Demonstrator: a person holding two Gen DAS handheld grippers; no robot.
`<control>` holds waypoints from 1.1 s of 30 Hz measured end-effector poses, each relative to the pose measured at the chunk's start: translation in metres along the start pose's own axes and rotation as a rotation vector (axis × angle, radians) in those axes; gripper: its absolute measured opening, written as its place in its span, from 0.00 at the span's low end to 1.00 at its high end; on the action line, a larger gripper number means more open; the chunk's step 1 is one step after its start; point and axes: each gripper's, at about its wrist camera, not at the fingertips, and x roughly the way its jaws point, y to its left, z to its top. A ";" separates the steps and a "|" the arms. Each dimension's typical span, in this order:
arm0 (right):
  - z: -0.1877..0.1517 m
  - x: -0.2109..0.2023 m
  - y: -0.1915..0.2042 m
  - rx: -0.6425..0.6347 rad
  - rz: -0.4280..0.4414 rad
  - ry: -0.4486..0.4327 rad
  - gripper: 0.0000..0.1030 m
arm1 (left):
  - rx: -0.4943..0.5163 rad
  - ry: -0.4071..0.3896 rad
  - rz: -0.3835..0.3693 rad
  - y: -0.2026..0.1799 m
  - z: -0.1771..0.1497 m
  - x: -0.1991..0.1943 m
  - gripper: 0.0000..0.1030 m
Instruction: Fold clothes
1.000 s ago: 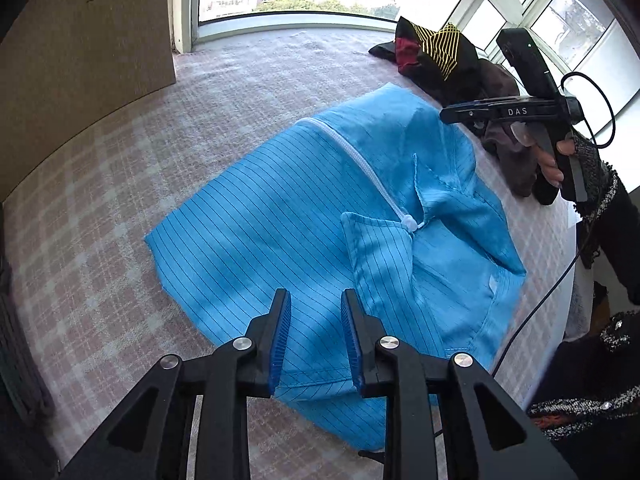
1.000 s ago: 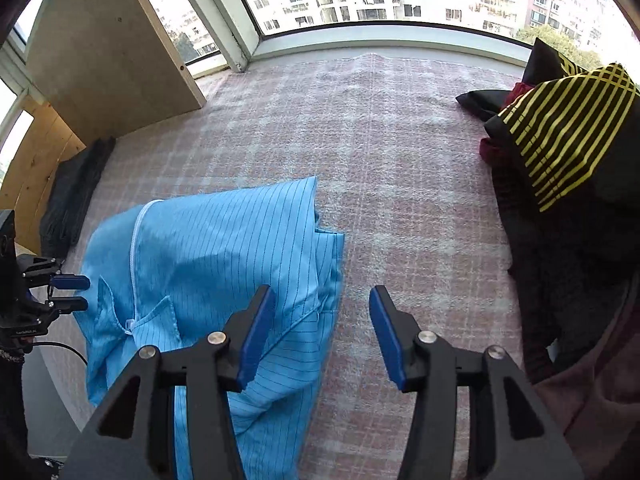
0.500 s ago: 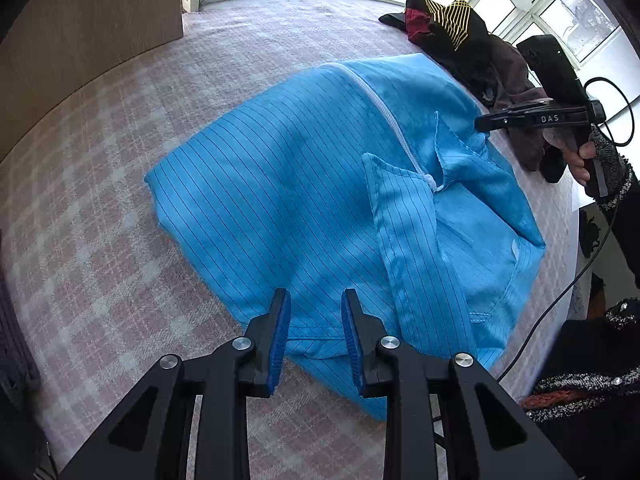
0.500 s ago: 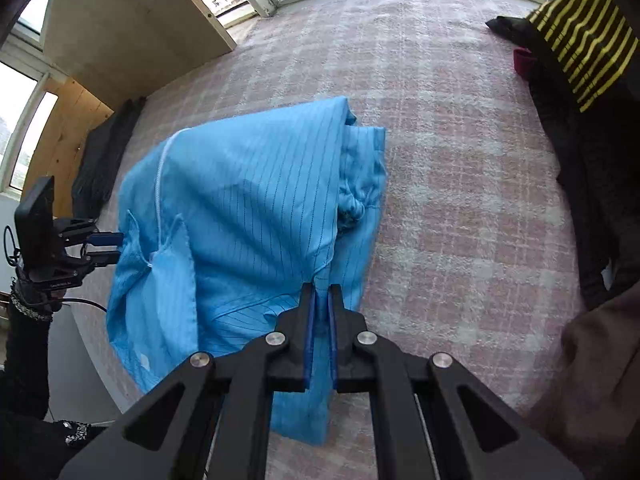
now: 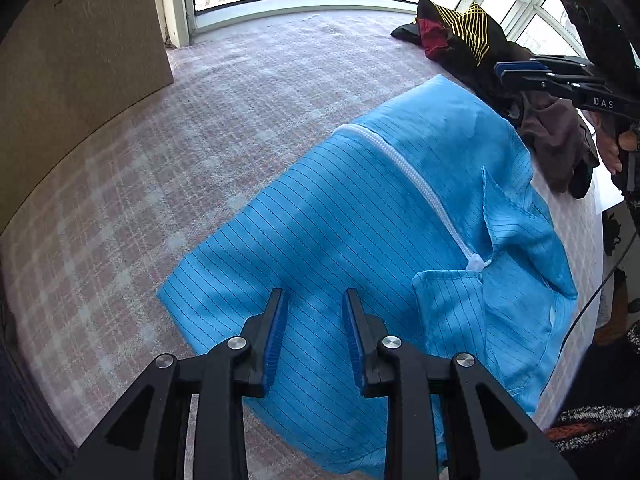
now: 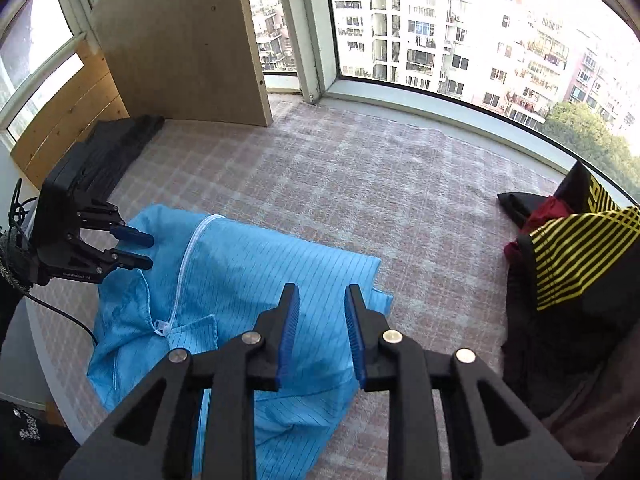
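My left gripper hangs with its jaws parted and nothing between them, above the near left part of the blue striped jacket. My right gripper is likewise released and empty, over the jacket's near right corner. The jacket lies partly folded on the pink checked surface, at its near edge. Its white zipper marks the long axis, running from the far side toward the collar at the near right in the left camera. Judging from this, the left gripper is nearer the long folded edge and the right nearer the hem, so the next fold likely turns on that zipper line. Half a second ago the right jaws were clenched down by the cloth; now they have let go and lifted. The pile of dark clothes sits well apart on the right.
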 end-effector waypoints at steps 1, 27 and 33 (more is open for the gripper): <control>0.002 0.015 0.004 -0.023 -0.006 0.027 0.23 | 0.004 0.003 0.001 0.000 0.000 0.000 0.27; -0.071 0.020 -0.087 0.535 0.197 0.104 0.55 | -0.589 -0.043 -0.126 0.032 -0.053 -0.016 0.50; -0.075 0.030 -0.082 0.517 0.246 0.107 0.59 | -0.619 -0.025 -0.151 0.033 -0.057 -0.004 0.50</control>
